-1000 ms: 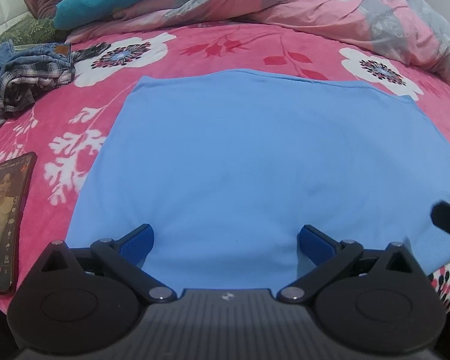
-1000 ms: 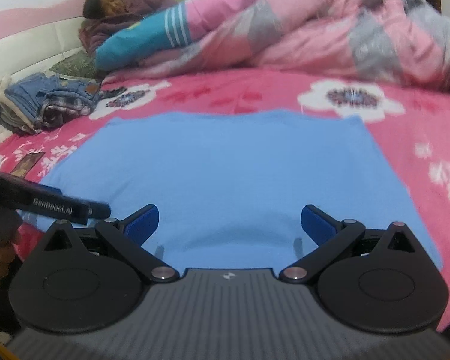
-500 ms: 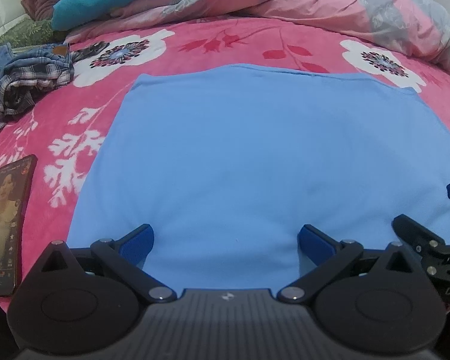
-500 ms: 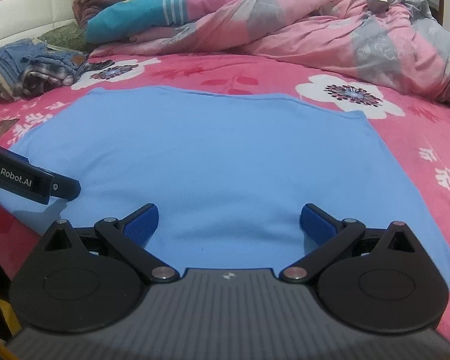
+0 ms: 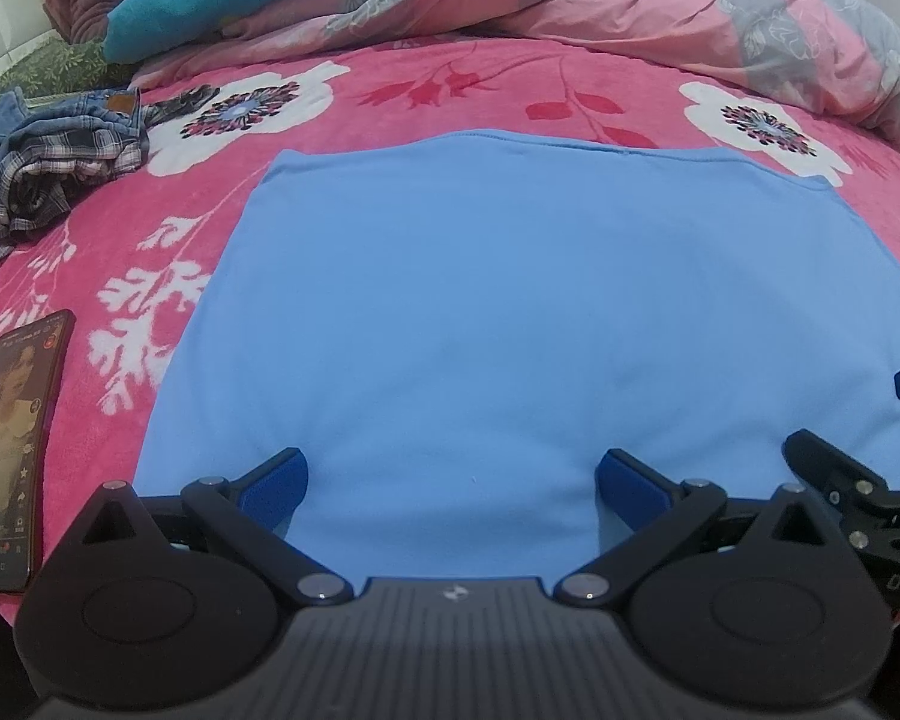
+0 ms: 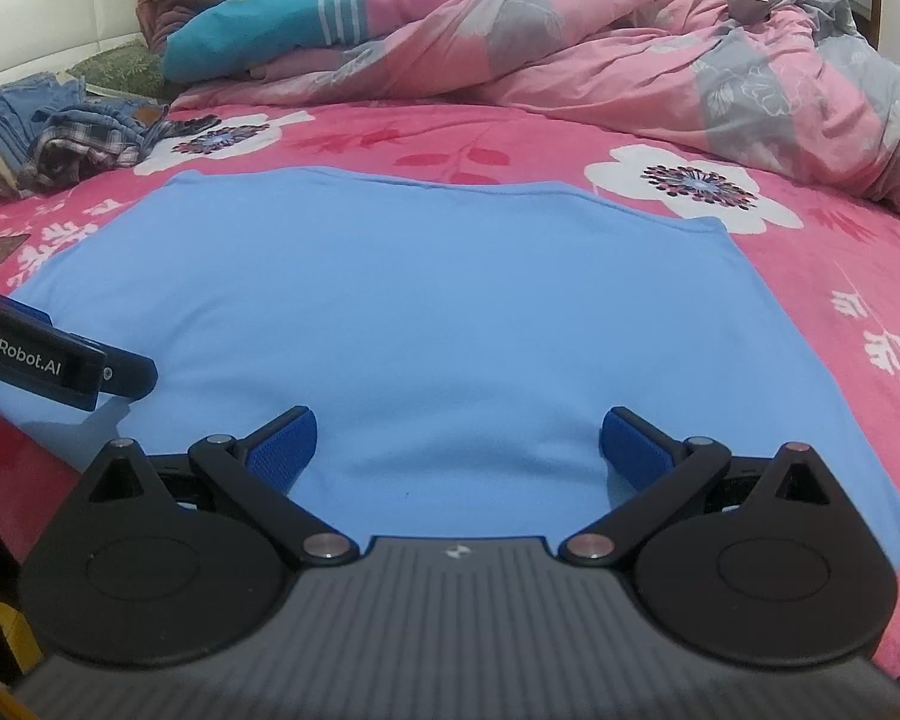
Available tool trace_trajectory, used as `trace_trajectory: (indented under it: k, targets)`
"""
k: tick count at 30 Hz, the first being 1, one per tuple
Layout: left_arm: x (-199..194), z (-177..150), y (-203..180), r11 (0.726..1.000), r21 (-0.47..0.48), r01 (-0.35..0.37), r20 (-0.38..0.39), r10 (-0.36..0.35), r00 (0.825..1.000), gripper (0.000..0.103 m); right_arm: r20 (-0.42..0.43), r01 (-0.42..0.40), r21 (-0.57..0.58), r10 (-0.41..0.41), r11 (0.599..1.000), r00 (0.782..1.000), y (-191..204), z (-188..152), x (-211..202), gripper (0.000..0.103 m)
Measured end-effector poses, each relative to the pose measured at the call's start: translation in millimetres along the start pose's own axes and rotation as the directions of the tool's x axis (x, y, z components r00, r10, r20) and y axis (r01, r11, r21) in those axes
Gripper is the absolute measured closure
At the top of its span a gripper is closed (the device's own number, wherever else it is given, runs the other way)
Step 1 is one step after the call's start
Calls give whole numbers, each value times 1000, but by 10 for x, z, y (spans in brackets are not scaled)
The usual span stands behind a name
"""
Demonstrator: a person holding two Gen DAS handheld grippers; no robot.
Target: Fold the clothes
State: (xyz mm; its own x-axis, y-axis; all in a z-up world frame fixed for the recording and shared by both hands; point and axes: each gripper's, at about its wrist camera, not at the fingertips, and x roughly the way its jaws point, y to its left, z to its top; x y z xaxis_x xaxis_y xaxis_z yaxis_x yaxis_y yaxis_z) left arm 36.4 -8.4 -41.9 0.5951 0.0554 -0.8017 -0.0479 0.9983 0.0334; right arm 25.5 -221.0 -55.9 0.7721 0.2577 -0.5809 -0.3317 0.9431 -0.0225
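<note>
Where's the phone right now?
In the left wrist view, the phone lies on the pink bedspread at the near left edge, left of the blue garment.

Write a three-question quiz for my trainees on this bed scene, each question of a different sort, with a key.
1. True or false: the blue garment lies spread flat on the floral bedspread.
2. Multiple choice: the phone lies (A) on the garment, (B) on the bedspread beside the garment's left edge, (C) on the plaid clothes pile.
3. Fill in: both the left gripper and the right gripper have their fingers ____ above the garment's near hem.

Key: 1 true; 2 B; 3 open.
</note>
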Motion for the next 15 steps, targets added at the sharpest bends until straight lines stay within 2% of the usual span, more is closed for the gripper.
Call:
trace_trajectory:
  k: [15]
  targets:
    - [-5,-18,3,1000,18,11,18,-11,1000,0,3,6,-5,-6,1000,1000,5,-21,-3,1]
